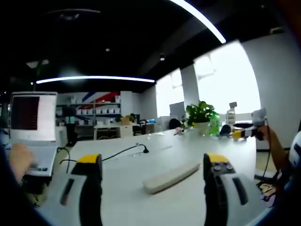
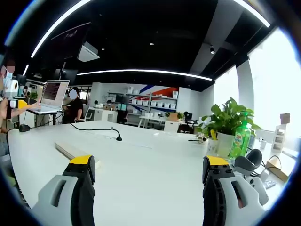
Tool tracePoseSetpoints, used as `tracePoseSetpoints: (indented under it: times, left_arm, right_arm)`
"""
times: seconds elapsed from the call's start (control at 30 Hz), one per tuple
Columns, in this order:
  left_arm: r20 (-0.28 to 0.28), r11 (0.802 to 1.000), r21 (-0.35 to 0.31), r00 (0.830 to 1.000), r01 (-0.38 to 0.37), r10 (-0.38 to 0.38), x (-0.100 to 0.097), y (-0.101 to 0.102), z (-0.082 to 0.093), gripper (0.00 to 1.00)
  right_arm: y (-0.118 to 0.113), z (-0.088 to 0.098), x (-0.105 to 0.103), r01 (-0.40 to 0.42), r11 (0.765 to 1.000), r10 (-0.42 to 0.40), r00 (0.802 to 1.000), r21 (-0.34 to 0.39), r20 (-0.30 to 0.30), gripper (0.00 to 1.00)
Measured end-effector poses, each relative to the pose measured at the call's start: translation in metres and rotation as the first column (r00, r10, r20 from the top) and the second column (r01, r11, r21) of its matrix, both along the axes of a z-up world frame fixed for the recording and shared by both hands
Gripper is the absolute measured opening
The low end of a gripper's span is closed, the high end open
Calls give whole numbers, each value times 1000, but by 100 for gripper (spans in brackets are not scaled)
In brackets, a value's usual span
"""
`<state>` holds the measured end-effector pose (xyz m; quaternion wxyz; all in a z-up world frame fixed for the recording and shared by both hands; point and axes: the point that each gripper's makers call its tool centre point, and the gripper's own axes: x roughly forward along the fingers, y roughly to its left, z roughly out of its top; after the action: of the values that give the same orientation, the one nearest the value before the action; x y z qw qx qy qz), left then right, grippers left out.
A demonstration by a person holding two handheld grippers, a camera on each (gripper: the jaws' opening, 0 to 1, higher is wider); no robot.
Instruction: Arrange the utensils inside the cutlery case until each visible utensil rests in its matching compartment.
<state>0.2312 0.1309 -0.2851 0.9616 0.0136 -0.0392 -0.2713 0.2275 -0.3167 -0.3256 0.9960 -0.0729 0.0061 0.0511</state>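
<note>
Well now, case: the long pale cutlery case (image 1: pixel 171 177) lies shut and flat on the white table (image 1: pixel 141 197), slantwise just ahead of the left gripper, and at the left of the right gripper view (image 2: pixel 75 153); no utensils can be made out.
Left gripper (image 1: pixel 153 176): jaws wide apart, nothing between them, raised and looking level over the table, so it seems poised rather than reaching.
Right gripper (image 2: pixel 148 176): jaws spread too, empty, aimed across the bare tabletop, the case well off to its left.
Stage: my read is that sorting is not yet started, since the case looks untouched.
Next: probably bring both grippers down to the case and open it.
Around: a black cable (image 1: pixel 120 153) crosses the table, a laptop (image 1: pixel 33 117) at the far edge, a potted plant (image 2: pixel 225 123) and a green bottle (image 2: pixel 240 139) beyond.
Risk: the case could slide on that smooth top.
</note>
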Motion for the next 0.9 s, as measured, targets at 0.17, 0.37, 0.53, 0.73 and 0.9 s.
tracePoseSetpoints:
  times: [0.17, 0.37, 0.53, 0.73, 0.9]
  left_arm:
    - [-1, 1000, 2, 1000, 3, -3, 0, -1, -1, 94]
    - [-5, 1000, 5, 1000, 5, -5, 0, -2, -2, 94]
    - [1, 1000, 5, 1000, 12, -12, -2, -4, -1, 94]
    - [-5, 1000, 11, 1000, 14, -14, -2, -5, -3, 94]
    - [-6, 1000, 13, 1000, 12, -12, -2, -4, -4, 94]
  right_arm:
    - [1, -1, 0, 0, 1000, 0, 1000, 2, -2, 99]
    - [1, -1, -1, -1, 1000, 1, 1000, 2, -2, 99]
    - [2, -2, -1, -1, 1000, 1, 1000, 3, -4, 99]
    - [2, -3, -1, -1, 1000, 1, 1000, 4, -5, 99]
    - [2, -3, -2, 0, 1000, 0, 1000, 3, -6, 99]
